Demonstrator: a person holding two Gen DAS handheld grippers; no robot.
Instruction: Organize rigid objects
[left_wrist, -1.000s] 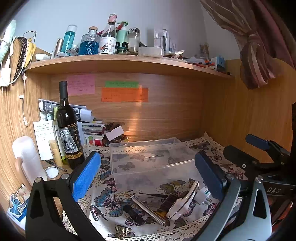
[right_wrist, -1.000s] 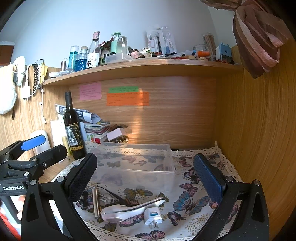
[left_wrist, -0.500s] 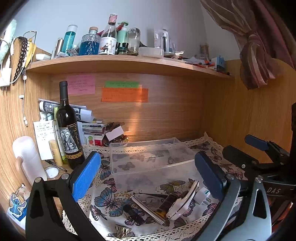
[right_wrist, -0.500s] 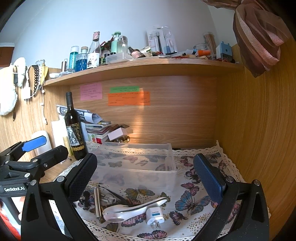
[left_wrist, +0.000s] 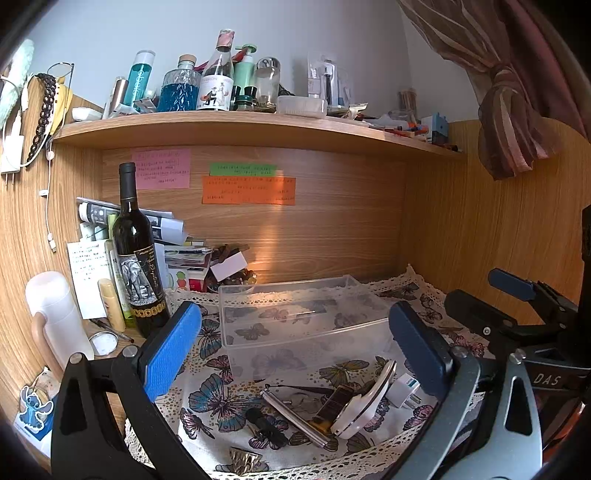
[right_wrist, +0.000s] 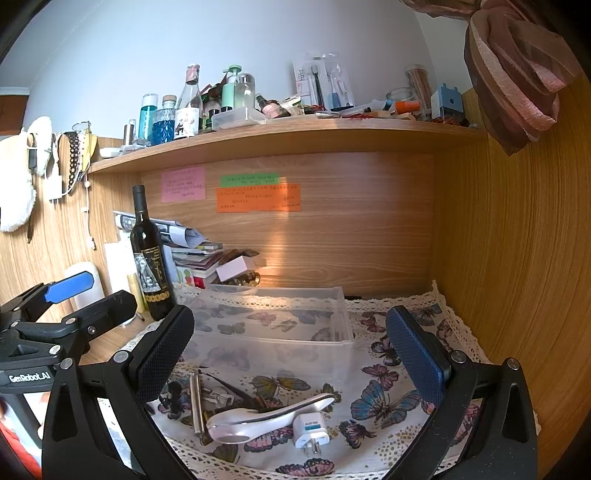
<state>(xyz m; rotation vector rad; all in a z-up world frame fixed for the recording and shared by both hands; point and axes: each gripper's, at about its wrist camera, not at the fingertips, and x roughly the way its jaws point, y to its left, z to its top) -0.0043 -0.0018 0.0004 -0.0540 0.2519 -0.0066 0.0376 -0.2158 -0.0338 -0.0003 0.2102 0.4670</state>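
Note:
A clear plastic box (left_wrist: 295, 317) (right_wrist: 273, 325) stands empty on the butterfly cloth. In front of it lie small items: a white curved handle piece (left_wrist: 364, 402) (right_wrist: 266, 417), a white plug adapter (left_wrist: 404, 387) (right_wrist: 310, 430), a metal rod (left_wrist: 295, 417) (right_wrist: 195, 402), a small black clip (left_wrist: 266, 424) (right_wrist: 173, 397) and a gold foil cup (left_wrist: 243, 459). My left gripper (left_wrist: 295, 350) is open and empty above the items. My right gripper (right_wrist: 291, 354) is open and empty, hovering over the same pile; the left one shows at its left (right_wrist: 59, 314).
A dark wine bottle (left_wrist: 135, 251) (right_wrist: 151, 258) stands at the left beside a white bottle (left_wrist: 55, 314), papers and books. A crowded shelf (left_wrist: 258, 129) hangs overhead. Wooden walls (right_wrist: 517, 258) close the back and right.
The right wrist view has crept slightly forward and up. Both grippers stay open and the items have not moved.

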